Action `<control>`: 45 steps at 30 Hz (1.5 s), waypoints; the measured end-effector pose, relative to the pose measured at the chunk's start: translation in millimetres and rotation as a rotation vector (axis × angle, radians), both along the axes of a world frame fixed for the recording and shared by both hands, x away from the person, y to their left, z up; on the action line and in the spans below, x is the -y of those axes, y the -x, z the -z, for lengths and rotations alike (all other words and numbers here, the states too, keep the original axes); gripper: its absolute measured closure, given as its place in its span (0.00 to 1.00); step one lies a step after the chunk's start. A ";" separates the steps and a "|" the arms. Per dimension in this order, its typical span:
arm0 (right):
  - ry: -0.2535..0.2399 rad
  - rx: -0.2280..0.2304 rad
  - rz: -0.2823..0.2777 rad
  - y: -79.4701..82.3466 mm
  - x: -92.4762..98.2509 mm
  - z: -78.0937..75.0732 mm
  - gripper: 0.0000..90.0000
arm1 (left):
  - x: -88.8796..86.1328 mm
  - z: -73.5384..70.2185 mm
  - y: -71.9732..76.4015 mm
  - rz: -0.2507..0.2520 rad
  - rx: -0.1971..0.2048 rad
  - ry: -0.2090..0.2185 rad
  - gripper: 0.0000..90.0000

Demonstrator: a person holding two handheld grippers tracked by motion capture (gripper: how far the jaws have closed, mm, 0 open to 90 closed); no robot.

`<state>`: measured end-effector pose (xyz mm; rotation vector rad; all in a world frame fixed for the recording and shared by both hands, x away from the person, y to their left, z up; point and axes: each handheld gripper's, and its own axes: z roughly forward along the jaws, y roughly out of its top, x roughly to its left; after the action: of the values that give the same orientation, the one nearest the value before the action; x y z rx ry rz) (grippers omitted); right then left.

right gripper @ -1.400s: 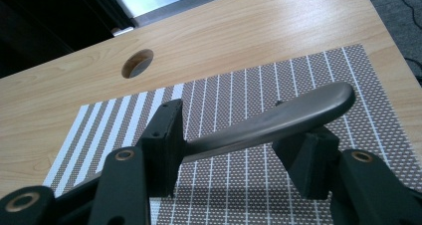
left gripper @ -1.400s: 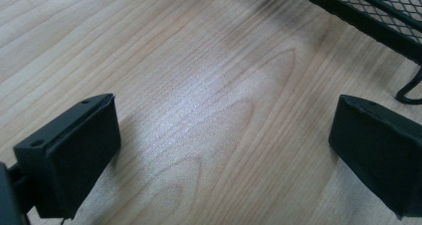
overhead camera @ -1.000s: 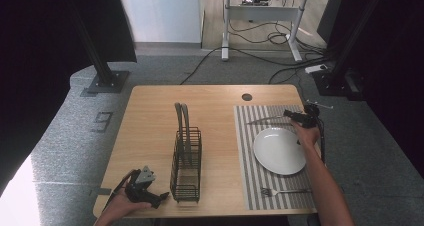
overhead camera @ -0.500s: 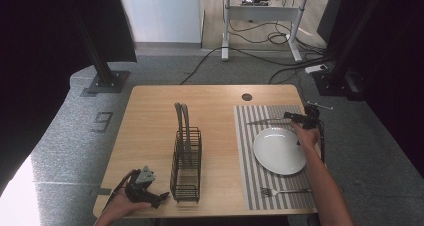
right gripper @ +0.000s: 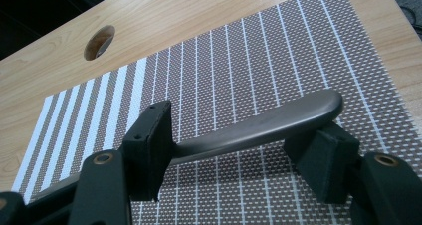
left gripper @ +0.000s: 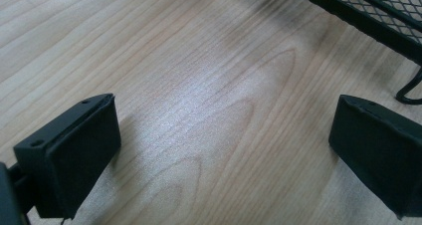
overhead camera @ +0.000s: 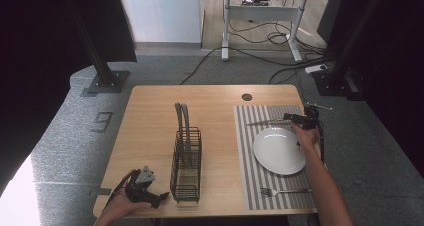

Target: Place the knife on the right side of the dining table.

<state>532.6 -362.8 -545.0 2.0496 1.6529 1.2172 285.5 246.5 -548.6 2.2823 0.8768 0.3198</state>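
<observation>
1. A person's right hand-held gripper [overhead camera: 296,118] hovers over the far part of a striped placemat [overhead camera: 247,156] on a wooden counter [overhead camera: 150,121], its jaws spread either side of a grey metal knife handle [right gripper: 278,123]; whether they press it cannot be told
2. The knife [overhead camera: 265,122] lies across the mat just beyond a white plate [overhead camera: 279,150], blade pointing toward the counter's middle
3. A fork [overhead camera: 282,190] lies on the mat's near edge, in front of the plate
4. The left hand-held gripper [overhead camera: 150,196] rests at the counter's near left corner, jaws wide apart over bare wood, just beside a black wire caddy [overhead camera: 186,161] with a tall looped handle
5. A round cable hole [right gripper: 99,42] sits in the counter beyond the mat
</observation>
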 end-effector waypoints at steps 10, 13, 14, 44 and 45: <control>0.023 -0.032 0.029 0.2 -3.7 -3.1 0.38 | 0.0 0.0 0.0 0.000 0.000 0.000 0.00; 0.033 -0.054 0.038 -0.1 -4.9 -5.1 0.36 | 0.0 0.0 0.0 0.000 0.000 0.000 0.00; 0.035 -0.060 0.037 -0.1 -5.1 -5.7 0.35 | 0.0 0.0 0.0 0.000 0.000 0.000 0.00; 0.247 -0.051 -0.186 -33.9 -38.7 -23.0 0.36 | 0.2 -0.1 0.0 0.005 0.000 -0.001 0.00; 0.255 -0.048 -0.191 -35.4 -40.8 -21.3 0.36 | 0.2 -0.1 -0.1 0.005 0.000 -0.001 0.00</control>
<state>568.0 -322.0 -523.8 1.8148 1.9509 0.9573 285.7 246.4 -548.5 2.2850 0.8712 0.3177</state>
